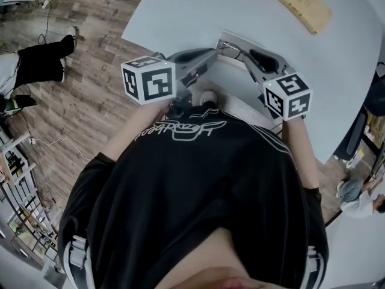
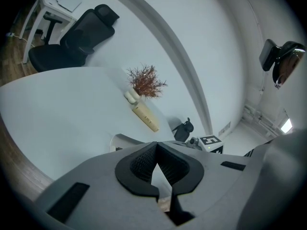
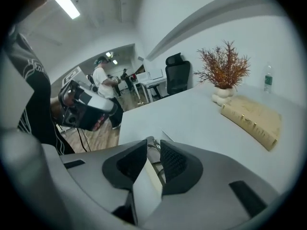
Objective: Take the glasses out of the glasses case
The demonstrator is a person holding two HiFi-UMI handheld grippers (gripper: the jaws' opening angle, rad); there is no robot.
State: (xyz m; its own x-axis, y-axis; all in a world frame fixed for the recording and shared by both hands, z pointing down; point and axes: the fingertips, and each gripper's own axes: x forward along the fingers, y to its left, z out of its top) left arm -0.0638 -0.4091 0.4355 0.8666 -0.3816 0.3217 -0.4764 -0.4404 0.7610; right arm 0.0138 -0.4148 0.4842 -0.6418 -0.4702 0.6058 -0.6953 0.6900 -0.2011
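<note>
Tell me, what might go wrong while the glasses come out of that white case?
1. The case lies at the table's near edge, close to the person's body, so a tug could slide it off.
2. The right hand-held gripper seems to pinch a white part of the case, with the thin glasses just beyond its tips. A slip there could bend or scratch them.

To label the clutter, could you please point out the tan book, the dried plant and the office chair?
tan book (image 3: pixel 254 113), right gripper view, top cover.
dried plant (image 3: pixel 223 71), right gripper view, branches.
office chair (image 2: pixel 88 30), left gripper view, backrest.
</note>
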